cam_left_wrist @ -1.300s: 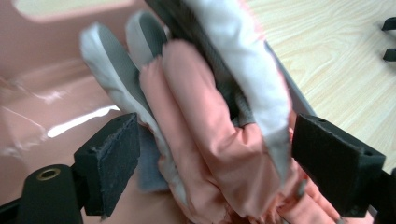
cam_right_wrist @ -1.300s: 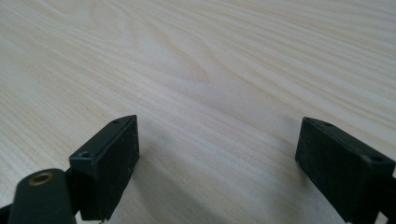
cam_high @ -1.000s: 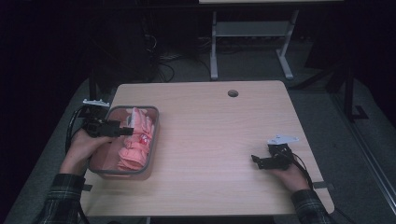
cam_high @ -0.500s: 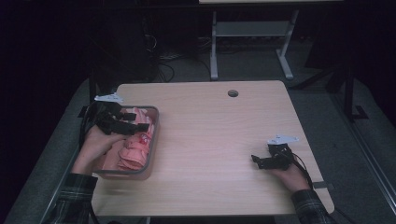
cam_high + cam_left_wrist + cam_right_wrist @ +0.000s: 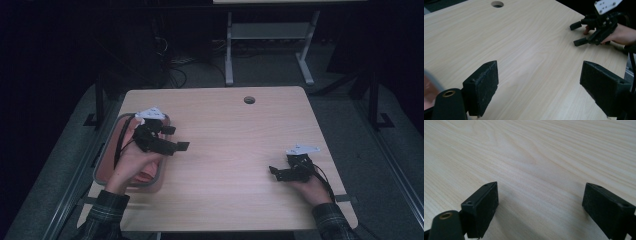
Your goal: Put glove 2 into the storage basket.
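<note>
Lifted since the earlier frame, the left gripper (image 5: 176, 138) now hangs over the right rim of the grey tray (image 5: 105, 152) at the counter's (image 5: 240, 150) left edge, fingers wide apart and empty. Near right, the right gripper (image 5: 276, 172) rests low, fingers spread, holding nothing.

Left gripper (image 5: 175, 138) raised at the table's (image 5: 235, 150) left side, jaws spread wide and empty; right gripper (image 5: 278, 171) rests low at the right, jaws likewise apart, empty.
</note>
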`<state>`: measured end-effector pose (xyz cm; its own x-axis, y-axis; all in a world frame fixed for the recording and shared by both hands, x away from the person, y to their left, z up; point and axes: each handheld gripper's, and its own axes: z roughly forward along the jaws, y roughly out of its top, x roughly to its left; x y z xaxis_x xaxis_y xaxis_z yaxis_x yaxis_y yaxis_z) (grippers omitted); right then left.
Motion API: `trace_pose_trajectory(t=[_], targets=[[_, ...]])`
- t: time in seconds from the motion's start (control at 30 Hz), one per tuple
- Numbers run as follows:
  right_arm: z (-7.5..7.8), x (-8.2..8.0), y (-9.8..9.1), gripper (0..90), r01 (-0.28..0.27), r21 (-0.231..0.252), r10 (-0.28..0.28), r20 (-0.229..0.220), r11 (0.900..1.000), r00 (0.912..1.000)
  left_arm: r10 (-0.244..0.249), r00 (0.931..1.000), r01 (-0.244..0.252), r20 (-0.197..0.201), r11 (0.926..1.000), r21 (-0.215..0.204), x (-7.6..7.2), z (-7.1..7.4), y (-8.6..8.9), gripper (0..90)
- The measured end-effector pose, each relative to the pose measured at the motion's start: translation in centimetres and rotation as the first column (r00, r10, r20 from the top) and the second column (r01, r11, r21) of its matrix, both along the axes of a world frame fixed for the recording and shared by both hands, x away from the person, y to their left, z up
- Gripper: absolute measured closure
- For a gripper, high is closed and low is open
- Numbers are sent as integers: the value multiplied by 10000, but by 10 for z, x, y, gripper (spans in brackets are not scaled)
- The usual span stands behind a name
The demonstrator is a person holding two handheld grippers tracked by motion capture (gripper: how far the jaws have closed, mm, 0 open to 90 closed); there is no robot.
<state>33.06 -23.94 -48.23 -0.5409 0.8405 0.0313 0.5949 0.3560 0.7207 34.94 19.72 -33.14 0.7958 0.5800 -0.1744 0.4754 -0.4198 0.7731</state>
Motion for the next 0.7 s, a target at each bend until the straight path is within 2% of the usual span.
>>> trace_pose_trajectory(t=[0.3, 0.7], targets=[[0, 0, 0, 128, -2, 7, 2, -19, 10000, 10000, -560, 9984, 558, 61, 9982, 211, -7, -22, -36, 146], [0, 0, 0, 128, -5, -27, 5, 41, 10000, 10000, -800, 9967, 804, -96, 9952, 566, -17, -58, -66, 146]])
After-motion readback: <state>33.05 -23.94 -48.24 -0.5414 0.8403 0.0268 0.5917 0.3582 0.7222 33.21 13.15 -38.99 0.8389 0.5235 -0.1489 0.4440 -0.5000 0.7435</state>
